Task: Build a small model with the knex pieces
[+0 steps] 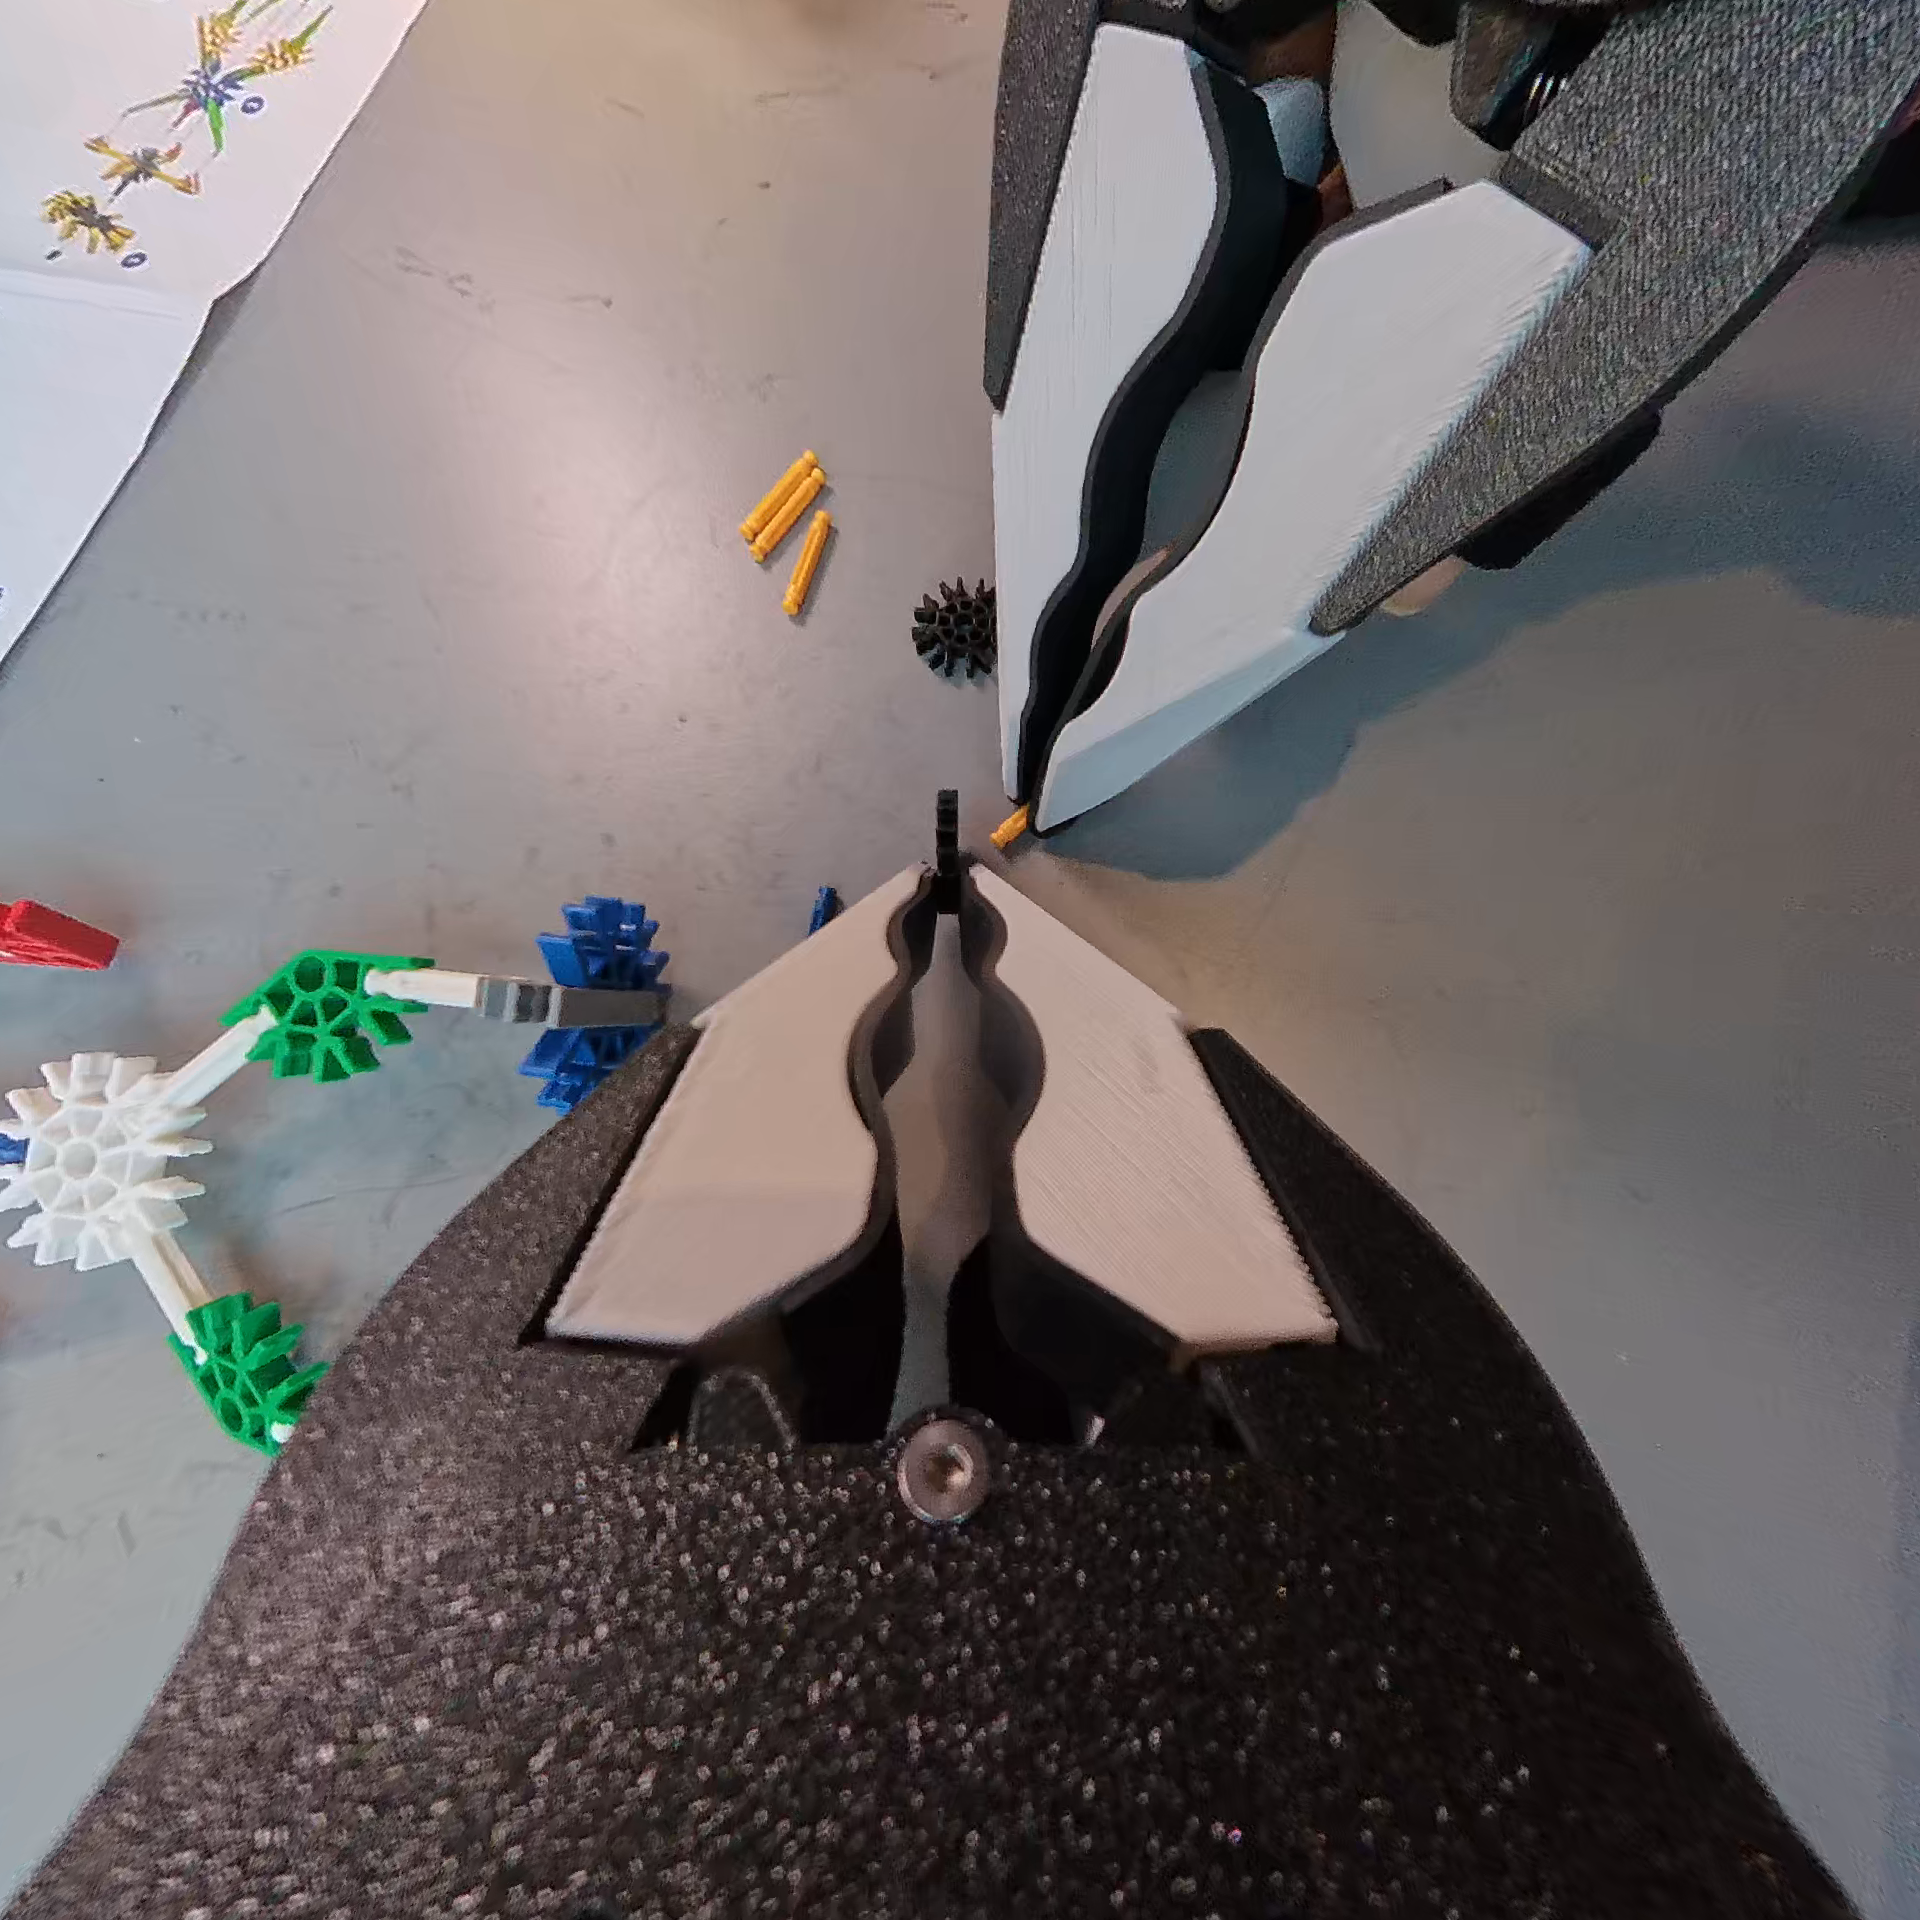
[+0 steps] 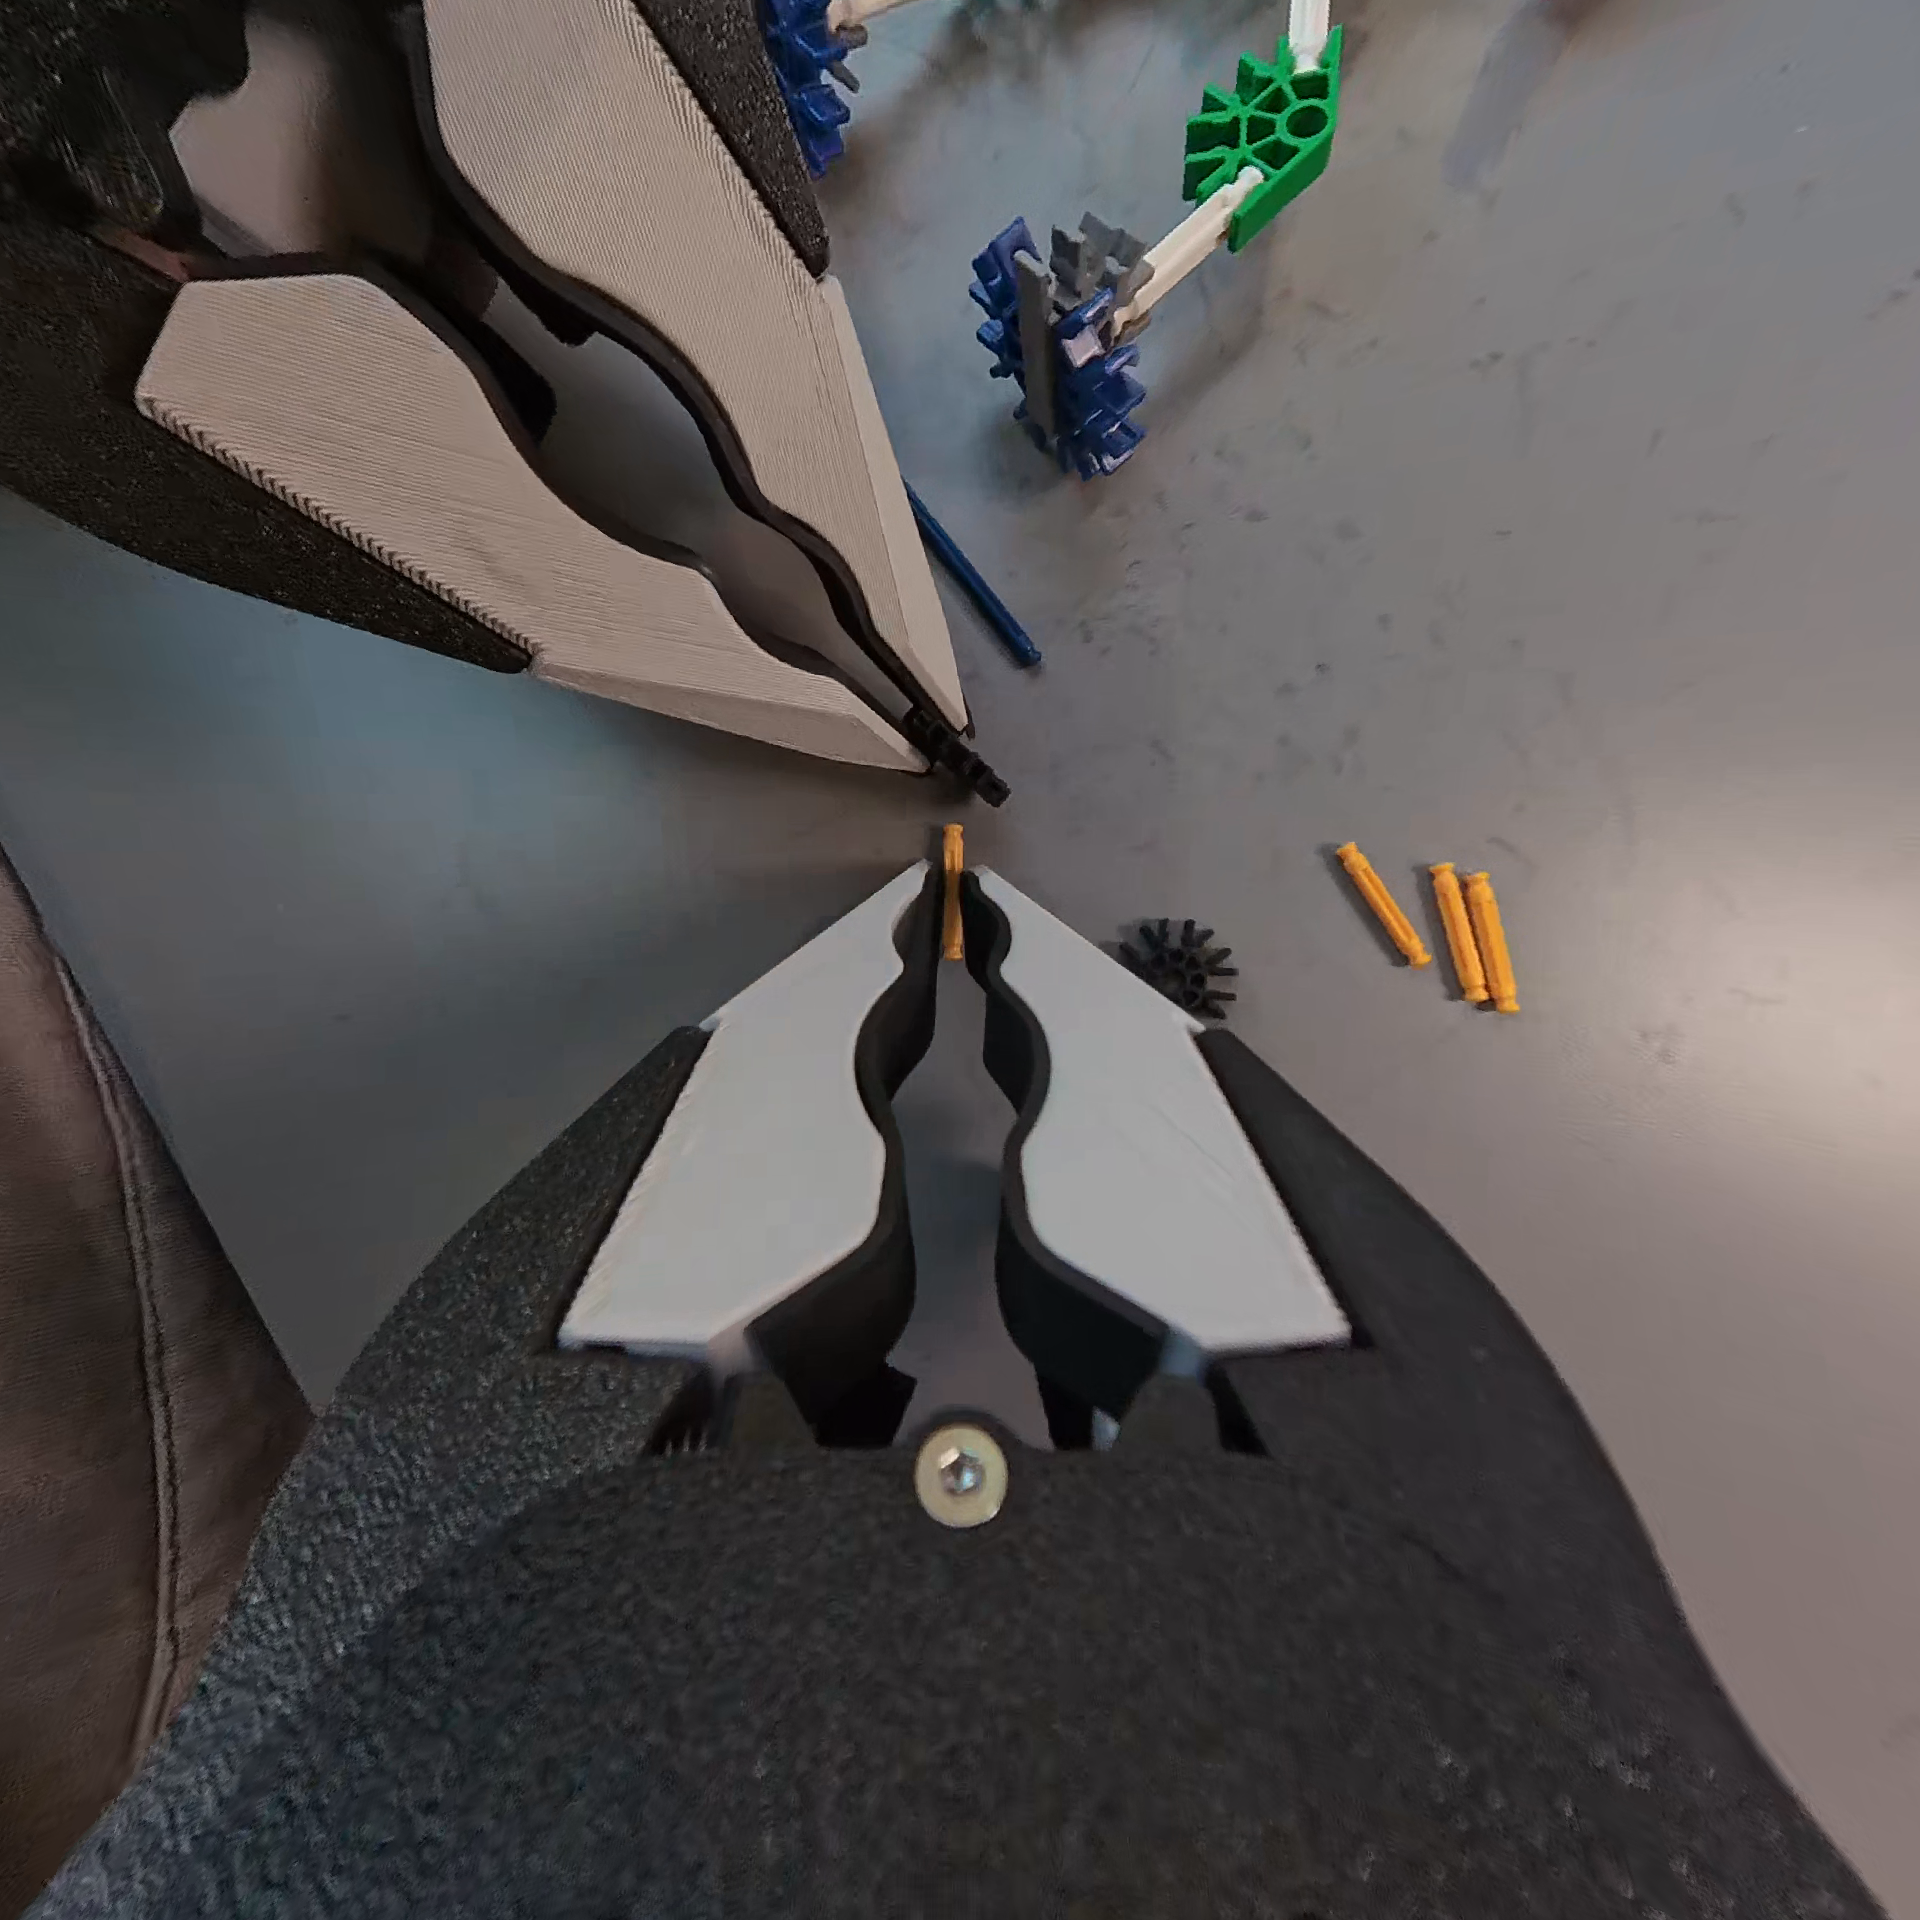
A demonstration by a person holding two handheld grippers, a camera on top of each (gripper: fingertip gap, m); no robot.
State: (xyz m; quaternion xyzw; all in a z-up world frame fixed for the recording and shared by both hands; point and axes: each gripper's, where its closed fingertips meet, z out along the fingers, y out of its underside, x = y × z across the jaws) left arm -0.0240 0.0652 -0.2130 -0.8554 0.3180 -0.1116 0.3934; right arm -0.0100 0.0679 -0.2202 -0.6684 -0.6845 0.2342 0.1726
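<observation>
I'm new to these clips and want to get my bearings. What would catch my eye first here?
Two tongs meet tip to tip mid-table: the left tongs pinch a small black connector, the right tongs a short yellow rod, the pieces a small gap apart. Three loose yellow rods and a black snowflake connector lie just right of the right tongs; a green, white and blue rod-and-connector assembly sits left of the left tongs.

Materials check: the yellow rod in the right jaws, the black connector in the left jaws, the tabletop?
Yellow rod: looks like moulded plastic, smooth, uniform colour, slight sheen. Black connector: likely the same hard plastic, matte, crisp moulded notches. Tabletop: grey, smooth, probably laminate; soft glare, faint scuffs.
</observation>
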